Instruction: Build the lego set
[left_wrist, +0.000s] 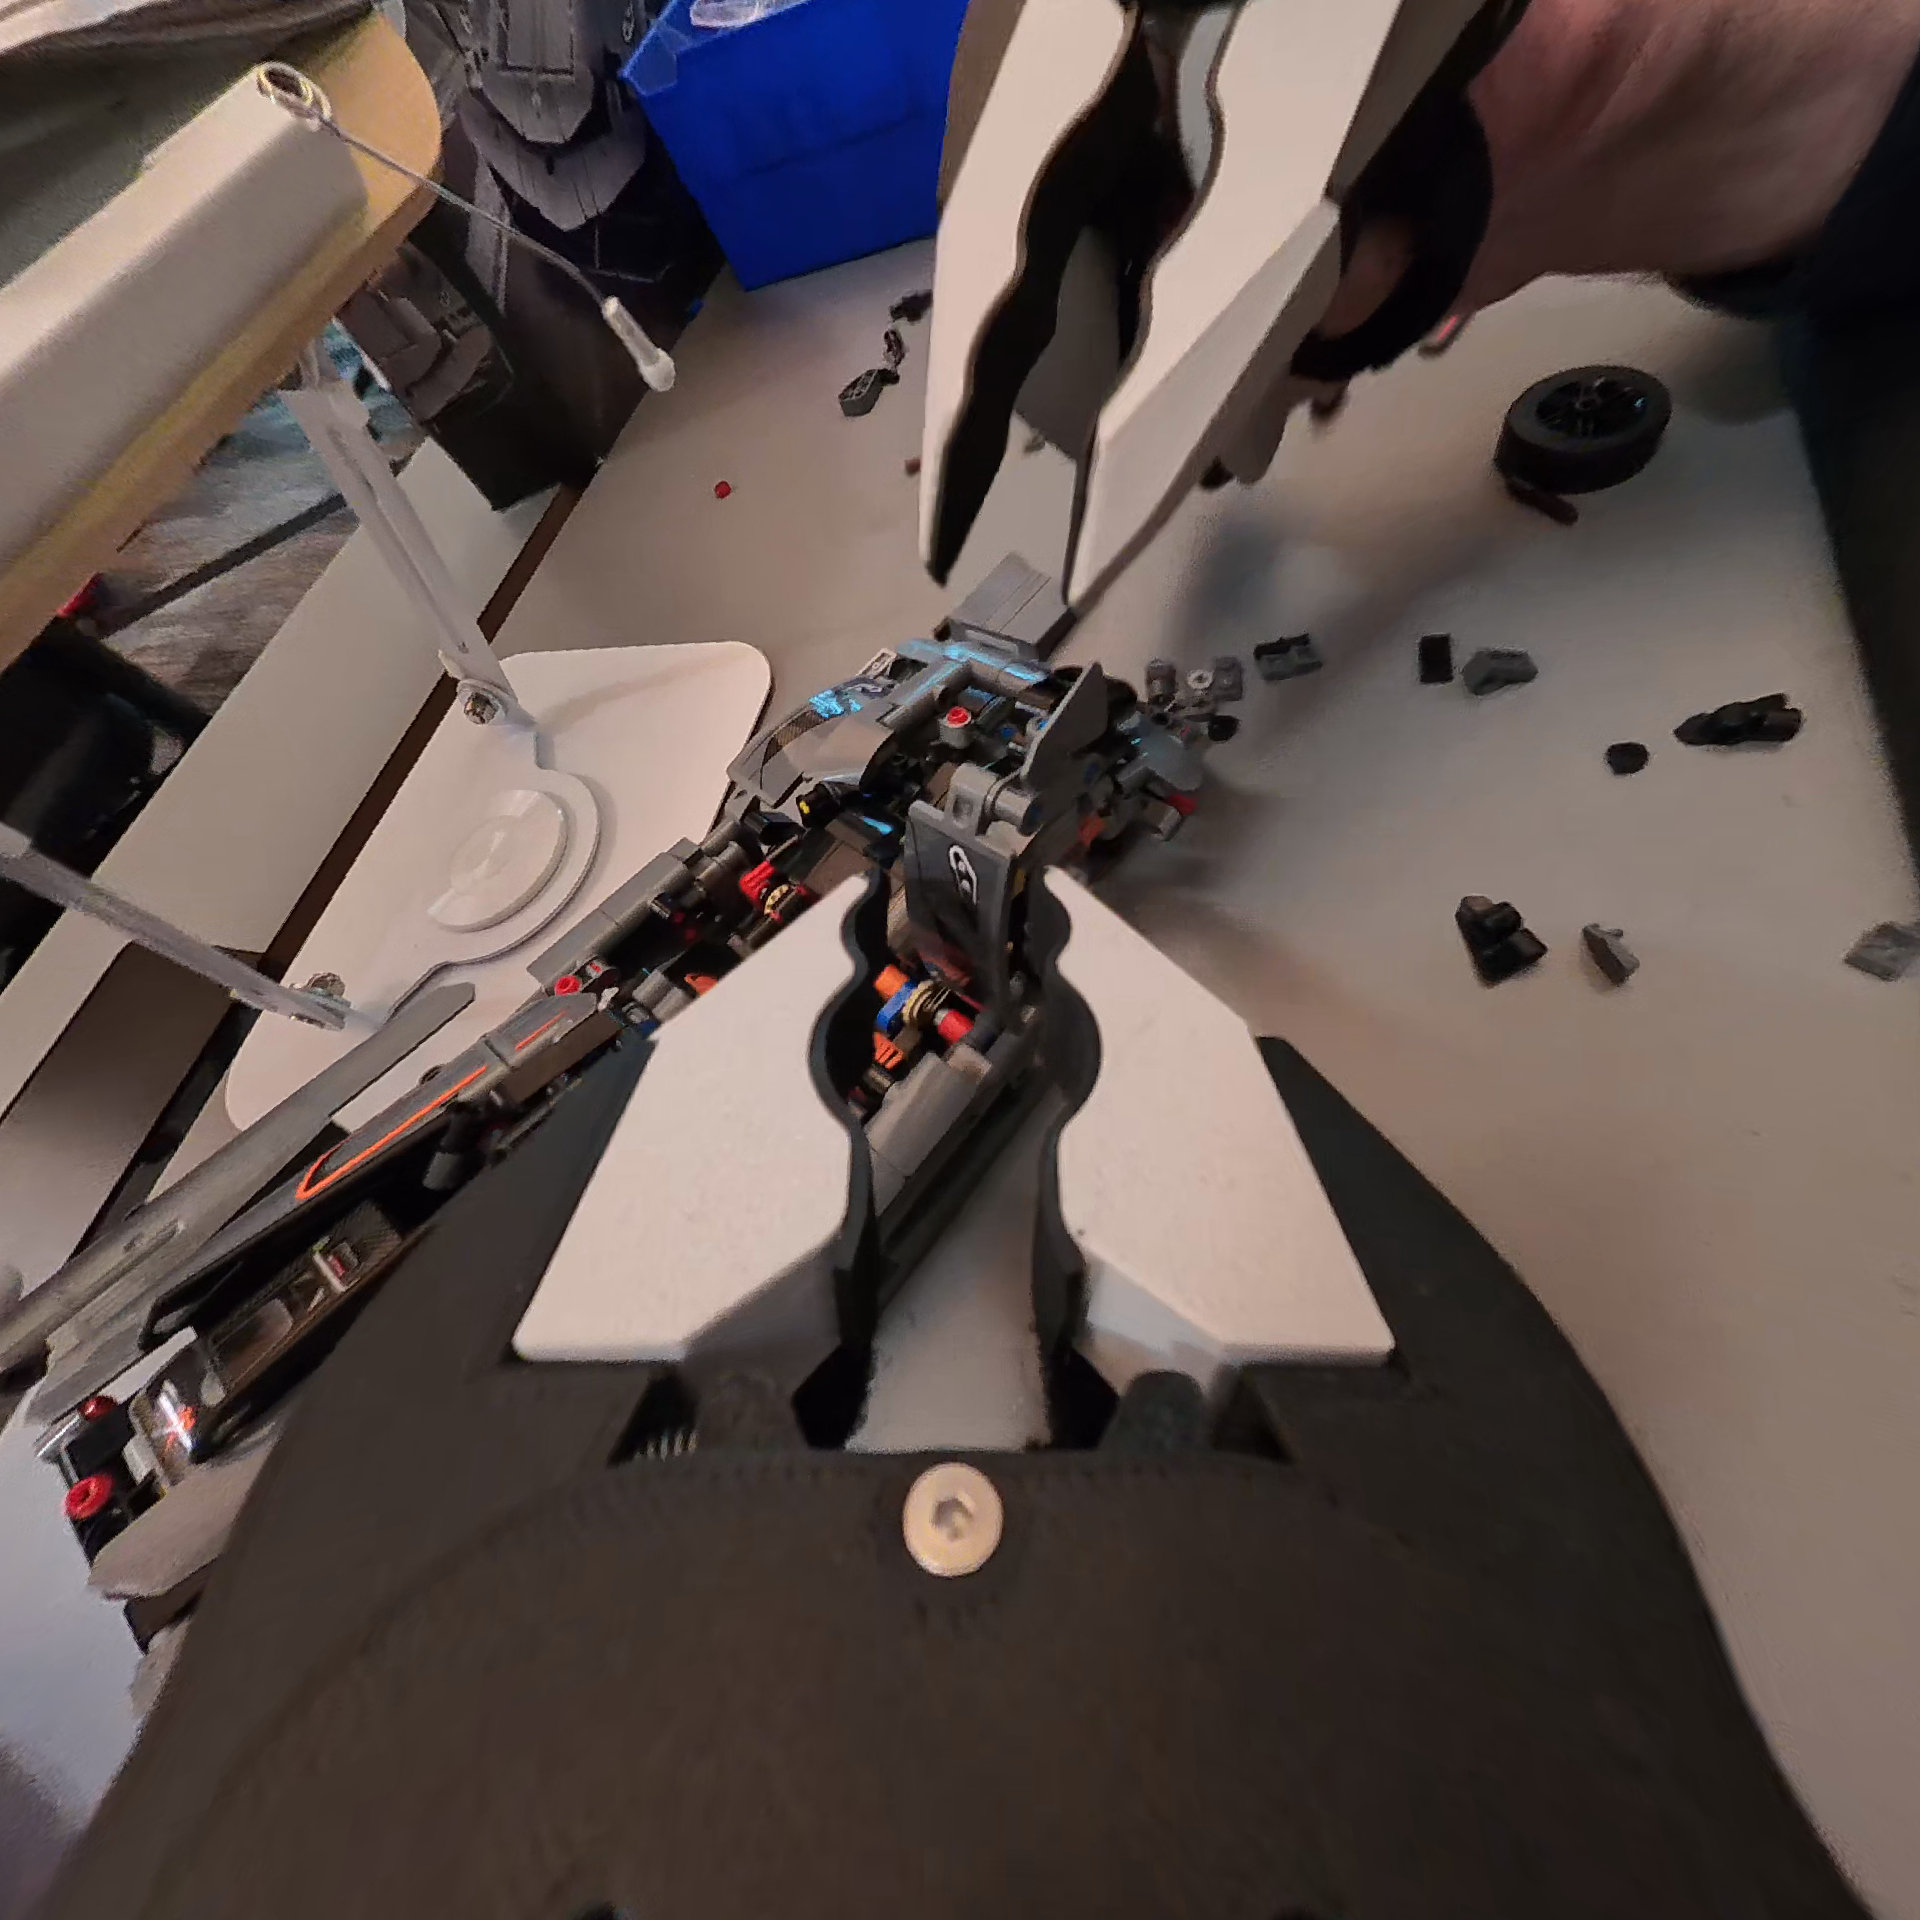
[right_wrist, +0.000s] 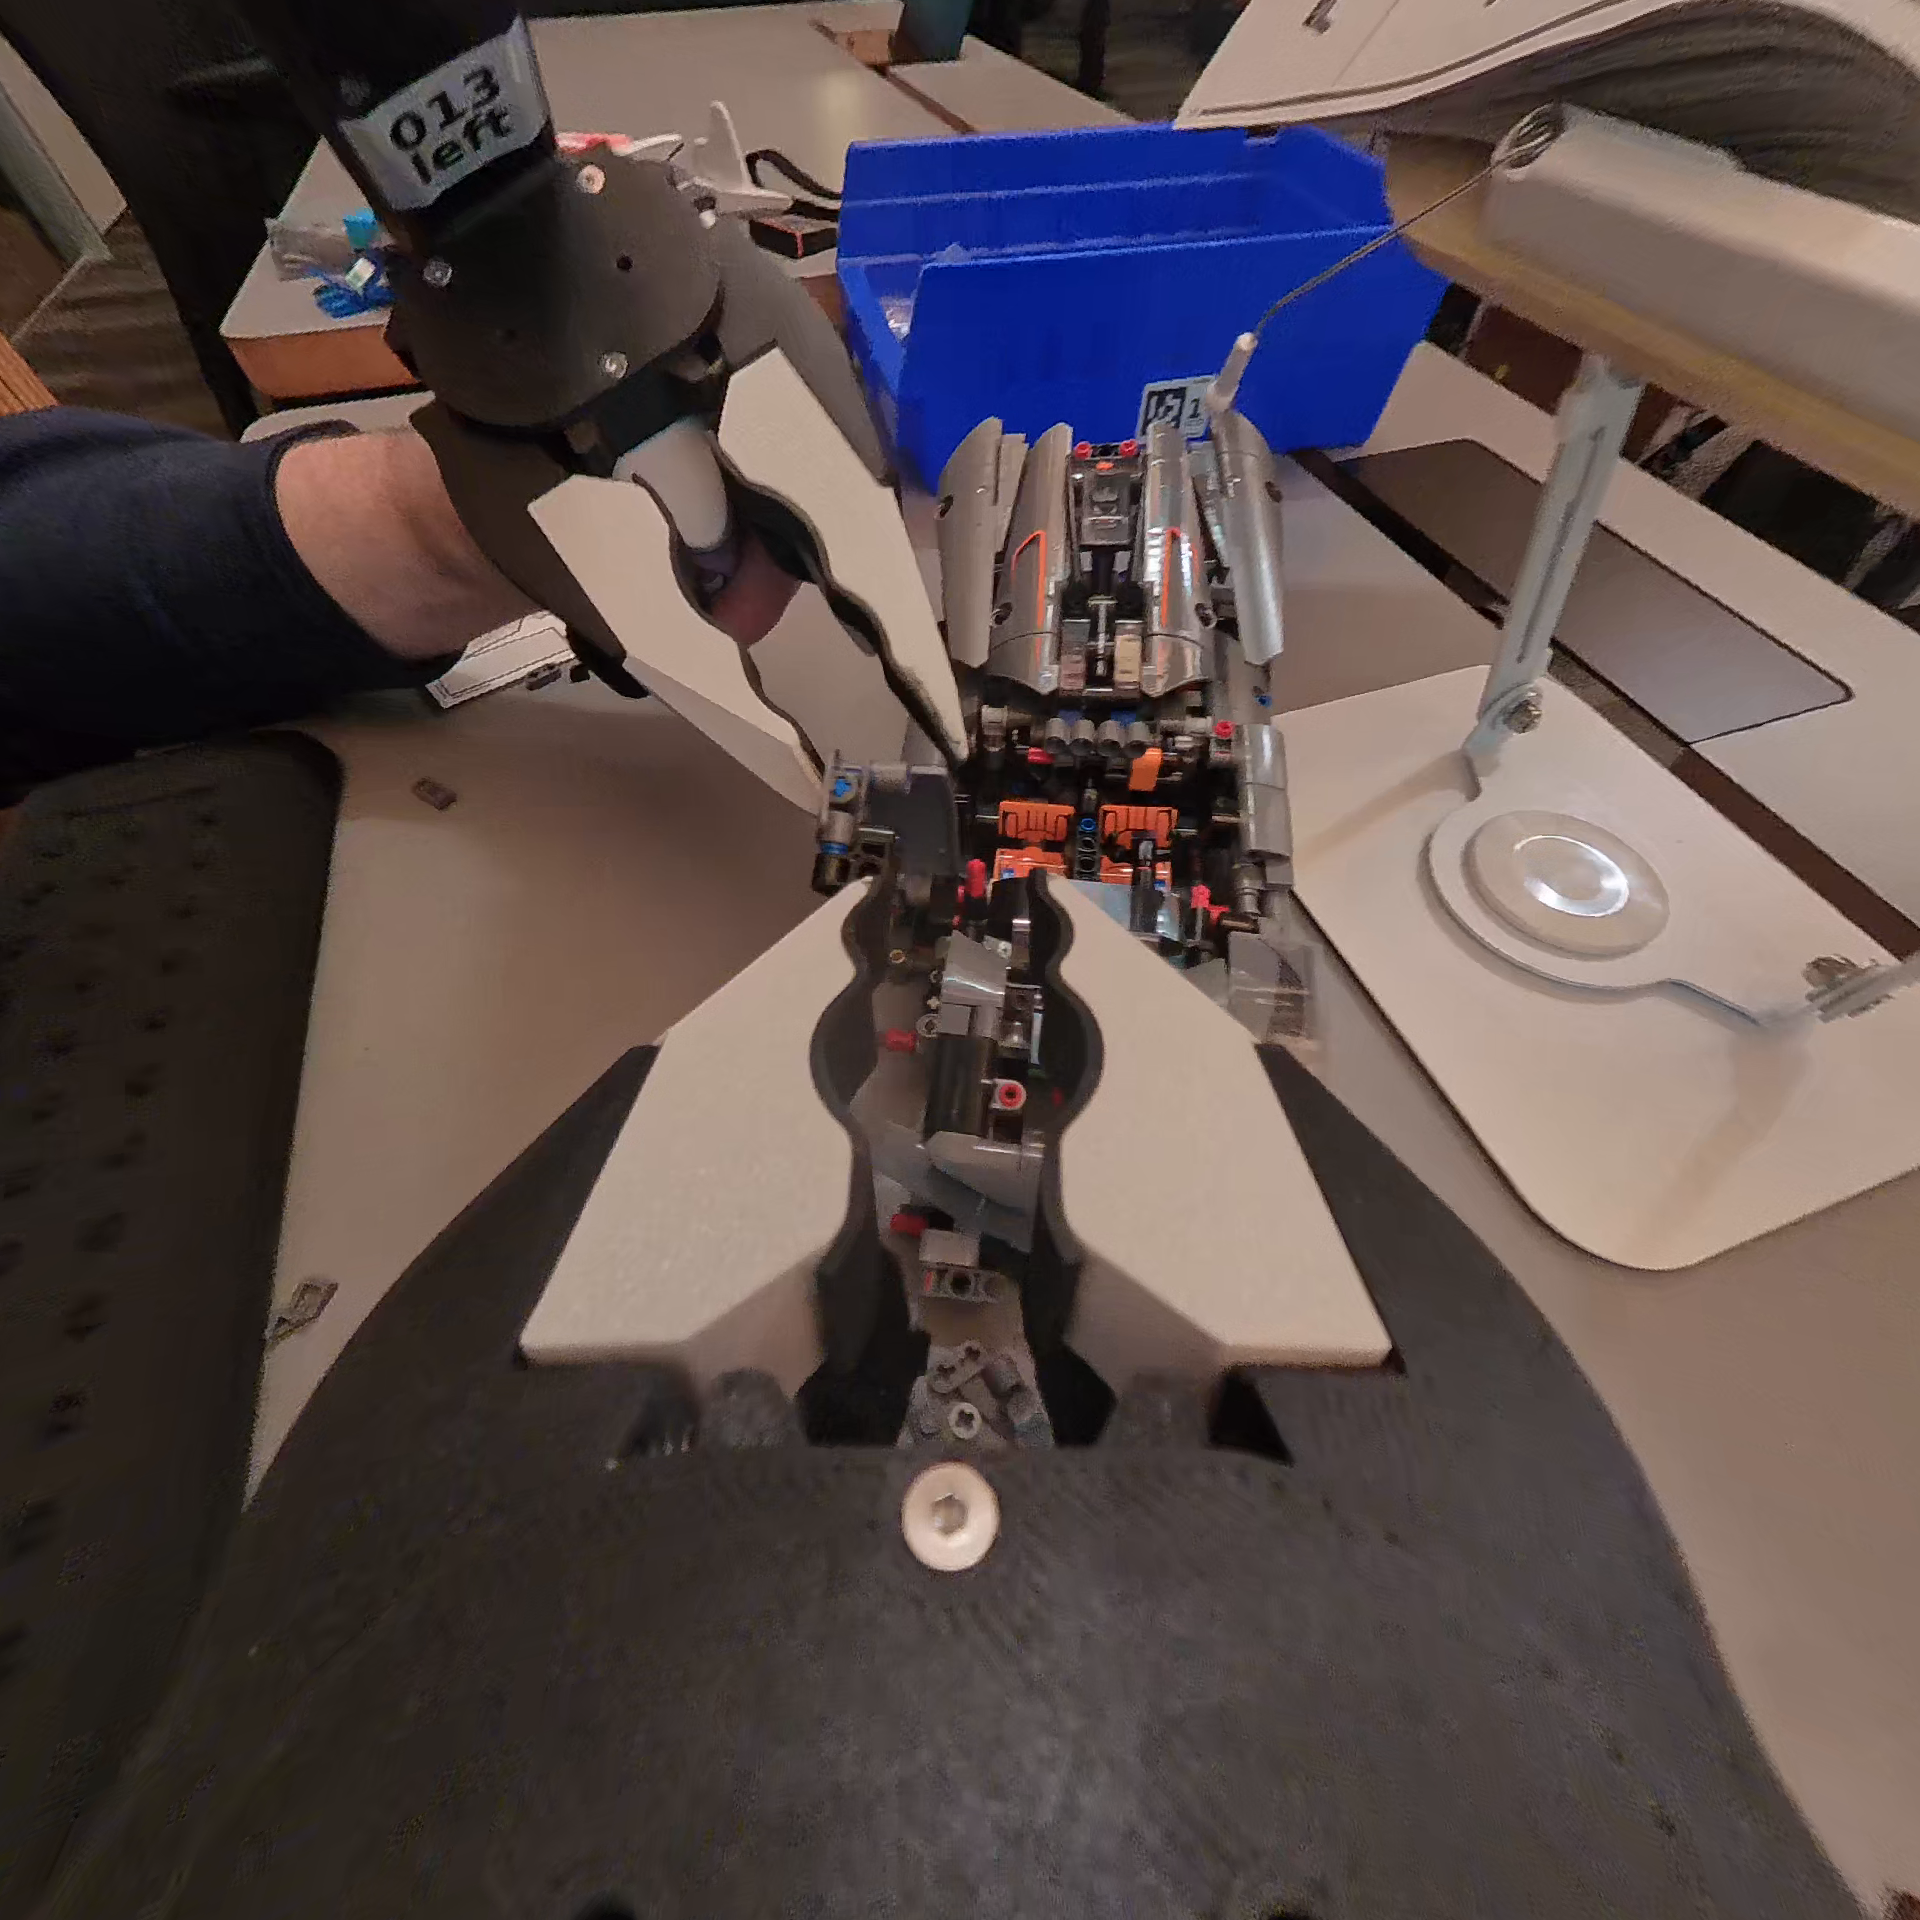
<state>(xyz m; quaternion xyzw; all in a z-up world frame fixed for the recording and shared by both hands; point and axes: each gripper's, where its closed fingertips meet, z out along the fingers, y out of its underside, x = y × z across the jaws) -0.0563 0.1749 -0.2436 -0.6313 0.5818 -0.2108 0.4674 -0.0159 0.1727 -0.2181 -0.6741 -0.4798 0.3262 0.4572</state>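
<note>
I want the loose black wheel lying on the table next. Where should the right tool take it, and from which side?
Grip the wheel across its tyre, coming down from above. It seems to lie flat, hub up, so the tread sides are exposed. Avoid the small dark red piece at its near edge.

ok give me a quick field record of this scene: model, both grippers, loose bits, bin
model: grey and orange lego car, part-built, on the table
left hand-held gripper: fingers astride a grey panel on the car, grip unclear
right hand-held gripper: fingers astride the car's near end, grip unclear
loose bits: small dark pieces, one wheel
bin: blue bin behind the car
</note>
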